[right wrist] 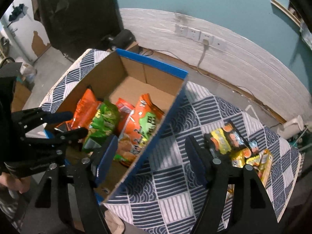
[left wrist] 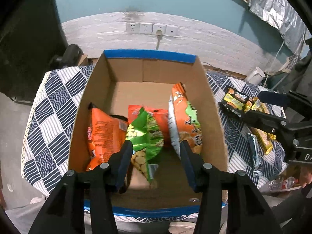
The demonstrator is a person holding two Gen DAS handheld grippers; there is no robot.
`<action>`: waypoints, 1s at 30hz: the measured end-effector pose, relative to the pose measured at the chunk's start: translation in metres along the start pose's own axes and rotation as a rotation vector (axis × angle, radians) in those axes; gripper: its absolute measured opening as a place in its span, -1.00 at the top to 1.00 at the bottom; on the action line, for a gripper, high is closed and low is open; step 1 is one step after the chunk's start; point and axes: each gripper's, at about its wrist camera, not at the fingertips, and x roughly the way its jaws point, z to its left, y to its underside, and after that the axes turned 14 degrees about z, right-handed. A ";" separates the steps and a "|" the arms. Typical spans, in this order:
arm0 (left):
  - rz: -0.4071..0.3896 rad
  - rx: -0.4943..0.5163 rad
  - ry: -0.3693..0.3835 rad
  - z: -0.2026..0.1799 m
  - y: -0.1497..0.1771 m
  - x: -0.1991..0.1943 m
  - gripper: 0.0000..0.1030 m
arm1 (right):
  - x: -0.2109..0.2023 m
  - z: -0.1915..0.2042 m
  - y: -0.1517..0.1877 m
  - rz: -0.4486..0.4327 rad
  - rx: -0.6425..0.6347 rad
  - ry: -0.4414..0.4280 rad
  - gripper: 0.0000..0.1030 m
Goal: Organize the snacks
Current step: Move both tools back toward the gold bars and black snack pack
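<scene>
a: start at the left of the cardboard box [left wrist: 91, 89]. what's in there?

b: against its left wall leans an orange bag [left wrist: 103, 134]. right of it, mid-box, a green bag [left wrist: 145, 136] lies over a red packet [left wrist: 159, 117]. against the right wall a second orange bag [left wrist: 185, 120] stands on edge. all inside the box, on its floor.

a: and outside it?

b: right of the box, on the checked cloth [right wrist: 171, 191], a small heap: a black-and-yellow packet [right wrist: 224, 138], yellow bars [right wrist: 263, 161] touching it, and a dark slim stick pack [left wrist: 254, 154] nearer the box.

a: how would those handle?

b: my guess is light, puffy film bags, slippery and easy to crush (the biscuits inside look breakable). i'd pinch a sealed end seam or a flat corner, not the belly. the bars seem stiffer; take them across the narrow width.

a: the grippers?

b: left gripper [left wrist: 155, 148] hangs over the near end of the box, pointing down into it, jaws spread wide, with nothing between them. the green bag sits under the gap, and i can't tell if it touches a finger.

a: the right one?

b: right gripper [right wrist: 151, 146] hovers straddling the box's right wall, one finger over the box, the other over the cloth, jaws wide and empty. it is tilted down, with the heap just right of it.
</scene>
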 end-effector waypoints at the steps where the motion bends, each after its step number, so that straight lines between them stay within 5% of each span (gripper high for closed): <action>1: -0.003 0.007 -0.001 -0.004 0.000 -0.001 0.00 | -0.001 -0.004 0.003 -0.003 0.008 0.002 -0.45; 30: 0.062 0.185 0.027 -0.126 -0.009 0.012 -0.07 | -0.032 -0.175 0.114 -0.031 0.391 0.054 -0.45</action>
